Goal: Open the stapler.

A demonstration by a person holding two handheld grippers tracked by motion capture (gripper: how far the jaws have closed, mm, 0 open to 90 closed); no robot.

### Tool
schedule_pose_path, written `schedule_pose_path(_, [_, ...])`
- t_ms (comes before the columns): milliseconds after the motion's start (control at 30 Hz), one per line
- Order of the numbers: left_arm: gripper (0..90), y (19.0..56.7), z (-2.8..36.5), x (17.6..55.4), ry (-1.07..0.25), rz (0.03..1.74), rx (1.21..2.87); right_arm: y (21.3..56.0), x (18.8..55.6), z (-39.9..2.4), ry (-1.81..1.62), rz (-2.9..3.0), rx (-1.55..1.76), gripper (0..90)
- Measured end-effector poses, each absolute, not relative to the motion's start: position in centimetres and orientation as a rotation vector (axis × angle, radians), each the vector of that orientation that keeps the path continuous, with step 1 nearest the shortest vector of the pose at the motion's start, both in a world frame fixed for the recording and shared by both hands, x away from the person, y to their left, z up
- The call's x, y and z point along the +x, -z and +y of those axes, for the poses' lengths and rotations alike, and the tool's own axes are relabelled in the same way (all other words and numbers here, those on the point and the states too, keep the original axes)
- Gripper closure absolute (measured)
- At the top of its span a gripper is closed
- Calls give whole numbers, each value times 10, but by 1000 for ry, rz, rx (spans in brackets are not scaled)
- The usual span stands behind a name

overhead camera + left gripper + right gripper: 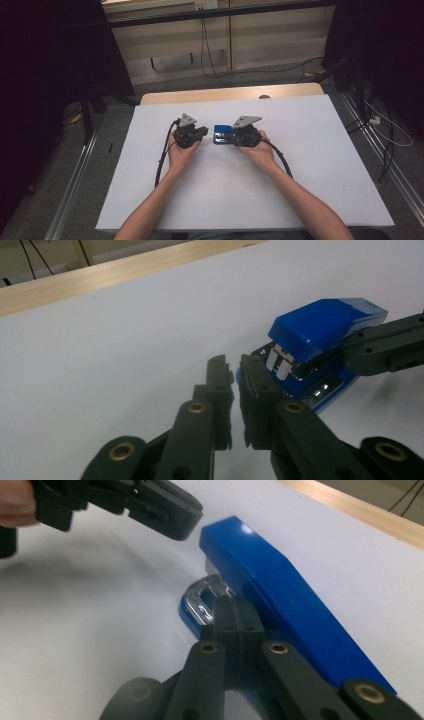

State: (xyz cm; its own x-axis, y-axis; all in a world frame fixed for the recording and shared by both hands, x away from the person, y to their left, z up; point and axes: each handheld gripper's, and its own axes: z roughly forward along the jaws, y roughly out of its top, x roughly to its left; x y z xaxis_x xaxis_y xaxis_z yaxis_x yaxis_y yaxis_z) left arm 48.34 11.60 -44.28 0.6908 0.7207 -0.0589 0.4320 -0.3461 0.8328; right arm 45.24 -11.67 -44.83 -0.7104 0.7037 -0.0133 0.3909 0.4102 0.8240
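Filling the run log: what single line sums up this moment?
left hand-held gripper: shut, empty, beside stapler front | right hand-held gripper: shut | blue stapler: on white table

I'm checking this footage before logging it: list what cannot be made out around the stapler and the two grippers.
- Blue stapler, high view: its right end is hidden under the right gripper.
- Right gripper view: whether the shut jaws pinch the stapler's base; they cover it.
- Left gripper, its own view: whether the tip touches the stapler; too close to tell.

I look down on a white table top (310, 165) with a pale wooden edge (230, 93) at its far side. Beyond it lie grey floor (280, 75), trailing black cables (205, 45) and a light wall panel (170, 35). Both sides are dark.
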Motion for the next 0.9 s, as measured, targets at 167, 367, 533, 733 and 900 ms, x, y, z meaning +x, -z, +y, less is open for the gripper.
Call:
schedule_pose_path(167, [900,444,115,485,-380,870,2012,448,453,-114,-1198,2323,935,900])
schedule_pose_path(367, [900,445,113,485,-379,870,2013,445,455,-113,-1176,2340,933,900])
schedule_pose_path(533, [900,444,109,483,-371,836,2027,448,455,-114,-1125,2366,946,900])
schedule_pose_path(733, [900,444,103,481,-367,814,2045,450,456,-116,-1076,2385,948,900])
schedule_pose_path(900, [900,446,104,483,-356,822,2042,450,456,-117,-1075,2384,950,900])
